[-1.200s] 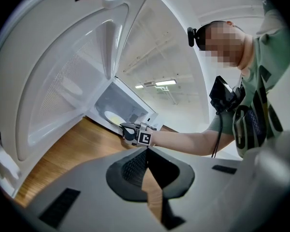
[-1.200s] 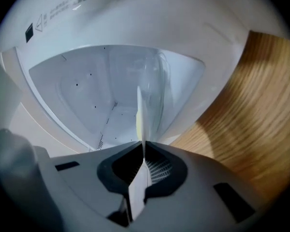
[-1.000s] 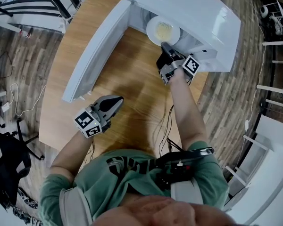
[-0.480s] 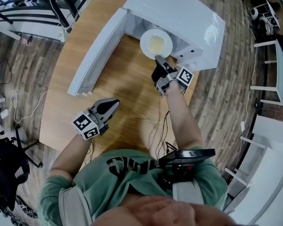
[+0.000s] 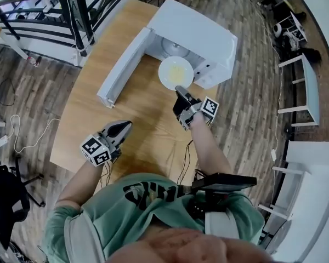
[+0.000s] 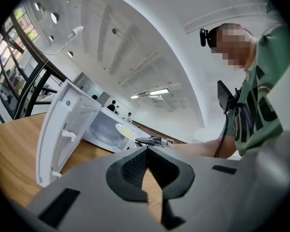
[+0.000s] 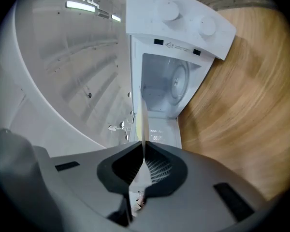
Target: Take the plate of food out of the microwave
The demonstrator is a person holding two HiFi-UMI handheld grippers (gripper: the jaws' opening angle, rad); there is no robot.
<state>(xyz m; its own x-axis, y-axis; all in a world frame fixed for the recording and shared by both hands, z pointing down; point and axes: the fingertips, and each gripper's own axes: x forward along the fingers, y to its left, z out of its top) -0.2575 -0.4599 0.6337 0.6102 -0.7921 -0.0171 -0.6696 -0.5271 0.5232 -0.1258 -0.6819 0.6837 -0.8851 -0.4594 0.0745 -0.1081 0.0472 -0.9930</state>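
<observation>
The white plate (image 5: pixel 175 73) with yellow food hangs just outside the open white microwave (image 5: pixel 194 32), over the wooden table (image 5: pixel 148 125). My right gripper (image 5: pixel 179 92) is shut on the plate's near rim. In the right gripper view the plate (image 7: pixel 140 115) shows edge-on between the pads, with the empty cavity and glass turntable (image 7: pixel 177 81) behind. The microwave door (image 5: pixel 120 67) stands swung open to the left. My left gripper (image 5: pixel 125 124) hovers over the table near the door's end, shut and holding nothing. From the left gripper view (image 6: pixel 147 151) the plate (image 6: pixel 126 131) shows in front of the microwave (image 6: pixel 102 127).
A black railing (image 5: pixel 49 4) runs at the top left. Cables (image 5: pixel 19 122) lie on the wooden floor left of the table. White furniture (image 5: pixel 310 86) stands to the right. The table's right edge is close beside my right forearm.
The plate has come out of the microwave cavity toward me, held by the right gripper. Both grippers have risen and drawn back; the left one stays empty.
</observation>
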